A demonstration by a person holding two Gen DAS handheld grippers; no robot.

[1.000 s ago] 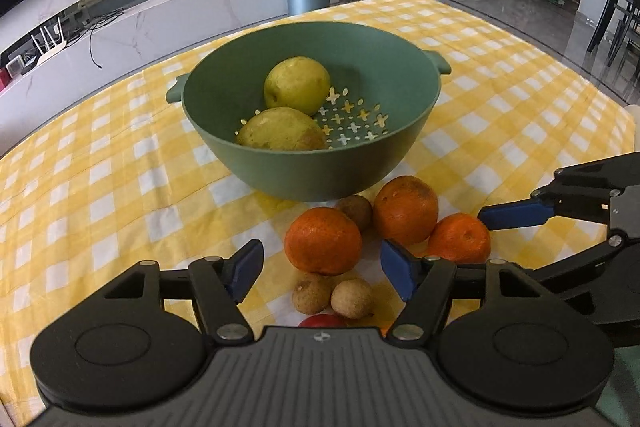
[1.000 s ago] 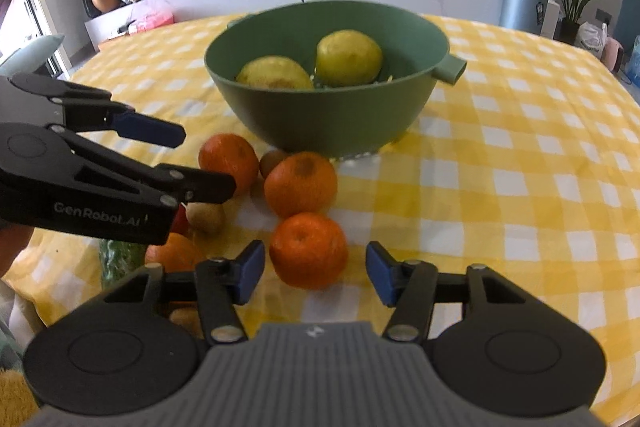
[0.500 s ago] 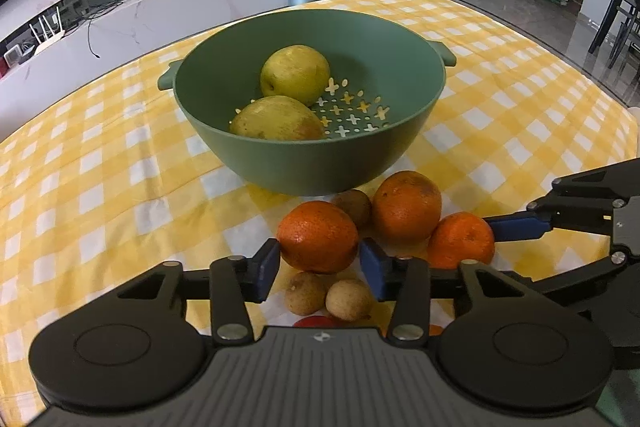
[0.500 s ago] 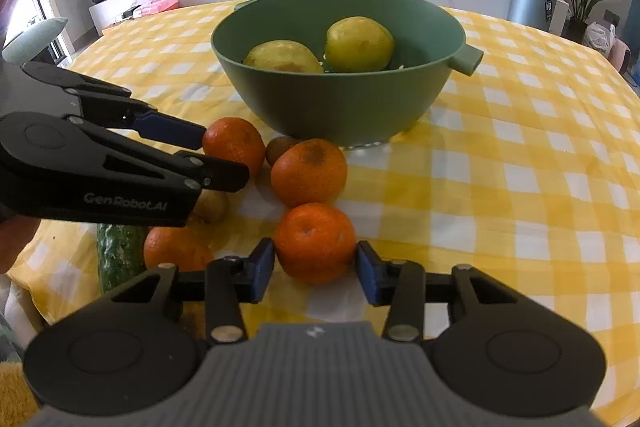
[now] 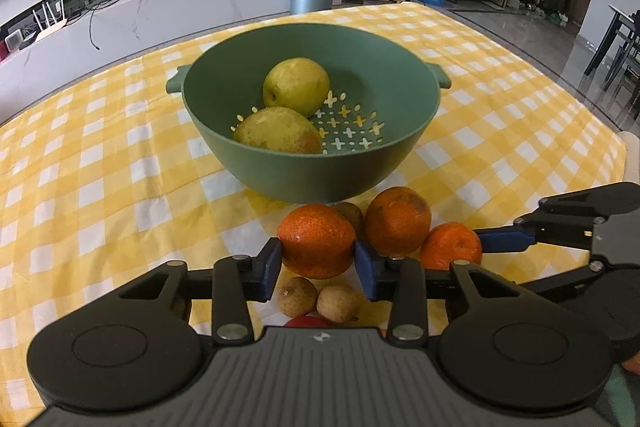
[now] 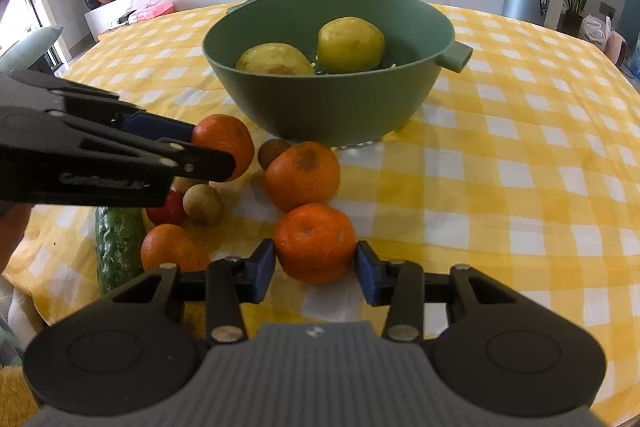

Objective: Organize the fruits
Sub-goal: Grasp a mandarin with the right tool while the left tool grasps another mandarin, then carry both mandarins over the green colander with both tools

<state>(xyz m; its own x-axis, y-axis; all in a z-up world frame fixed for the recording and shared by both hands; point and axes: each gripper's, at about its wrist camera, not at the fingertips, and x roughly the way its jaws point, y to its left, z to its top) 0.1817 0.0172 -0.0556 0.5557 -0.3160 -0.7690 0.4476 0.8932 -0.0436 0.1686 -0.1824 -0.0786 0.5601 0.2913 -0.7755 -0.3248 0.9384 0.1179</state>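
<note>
Two yellow pears (image 5: 296, 87) lie in a green colander bowl (image 5: 320, 171) on the yellow checked cloth. In front of the bowl is a cluster of oranges. My left gripper (image 5: 318, 261) is closing, and its blue pads press both sides of the leftmost orange (image 5: 316, 239). In the right wrist view, my right gripper (image 6: 315, 265) has its pads against the nearest orange (image 6: 315, 241). That view also shows the left gripper (image 6: 212, 149) from the side, clamped on its orange (image 6: 234, 139). A third orange (image 6: 302, 175) sits between them, untouched.
Small brown fruits (image 5: 298, 297) and a red one (image 6: 164, 211) lie near the left gripper. A cucumber (image 6: 118, 243) and another orange (image 6: 172, 249) rest by the near table edge. A brown fruit (image 6: 272, 151) sits against the bowl (image 6: 320, 107).
Both grippers' jaws have narrowed from wide apart until the pads meet their oranges. The left gripper has shifted slightly toward its orange. The fruits have not moved.
</note>
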